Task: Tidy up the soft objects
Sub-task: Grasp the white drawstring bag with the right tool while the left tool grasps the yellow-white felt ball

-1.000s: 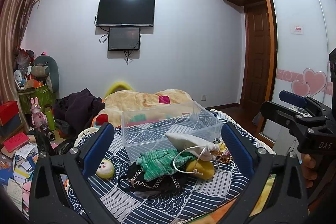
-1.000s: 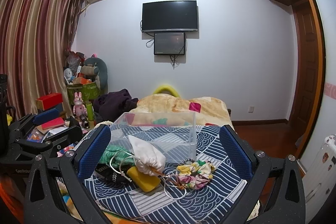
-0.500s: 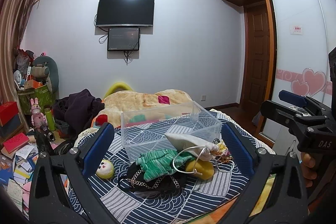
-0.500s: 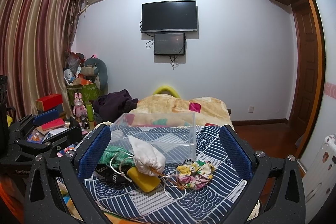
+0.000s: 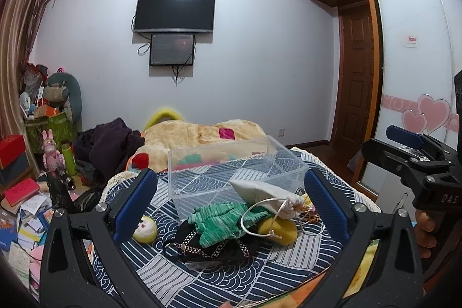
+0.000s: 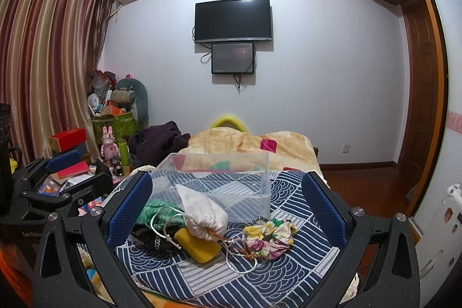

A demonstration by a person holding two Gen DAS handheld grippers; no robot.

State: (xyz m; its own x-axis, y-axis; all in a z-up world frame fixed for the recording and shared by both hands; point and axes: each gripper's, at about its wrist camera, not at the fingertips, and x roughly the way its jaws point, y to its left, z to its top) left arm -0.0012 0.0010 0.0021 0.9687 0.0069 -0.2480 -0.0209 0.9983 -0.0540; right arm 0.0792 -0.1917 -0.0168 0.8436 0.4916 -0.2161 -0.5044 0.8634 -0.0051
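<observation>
On the bed's navy and white wave-patterned cover (image 5: 225, 276), we see the soft things heaped just in front of a clear plastic rectangular box (image 5: 231, 166). A white drawstring cloth pouch (image 5: 265, 192) leans against the box's near wall, its cord looping over a yellow sponge block (image 5: 281, 230) beneath it. A green striped knitted cloth (image 5: 219, 221) lies beside the sponge, on top of a black garment with chain trim (image 5: 208, 247). A small round yellow plush face (image 5: 144, 227) sits apart to the left, right by our left tongs' blue pad. From the right wrist view a floral fabric scrunchie (image 6: 268, 235) rests right of the sponge, with what may be a tangled bracelet beside it; the detail is too small to be sure.

Our left tongs (image 5: 231, 207) are spread wide and carry nothing, hovering short of the pile. Our right tongs (image 6: 228, 207) are likewise released, framing pouch, sponge and scrunchie.

Beyond the box lie a beige fleece blanket (image 5: 199, 134) and a dark purple heap of clothing (image 5: 109, 143). A black wall television (image 5: 174, 10) hangs above, and boxes and papers clutter the left side.
</observation>
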